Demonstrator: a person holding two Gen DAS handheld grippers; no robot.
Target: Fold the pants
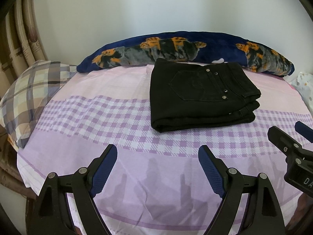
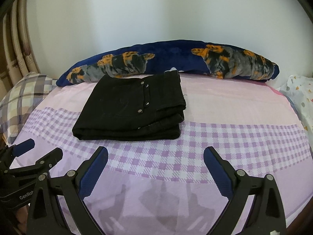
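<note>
Black pants point(image 1: 201, 96) lie folded in a compact stack on the bed, back pocket with metal rivets facing up; they also show in the right wrist view point(image 2: 133, 109). My left gripper point(image 1: 157, 150) is open and empty, held above the sheet in front of the pants. My right gripper point(image 2: 155, 152) is open and empty, likewise in front of the pants and apart from them. The right gripper also shows at the right edge of the left wrist view point(image 1: 289, 135), and the left gripper at the left edge of the right wrist view point(image 2: 45, 148).
The bed has a pink and purple checked sheet point(image 1: 117, 117). A rolled navy blanket with orange and grey print point(image 1: 176, 49) lies behind the pants against the white wall. A plaid pillow point(image 1: 29, 94) sits at the left; a white patterned cloth point(image 2: 301, 98) at the right.
</note>
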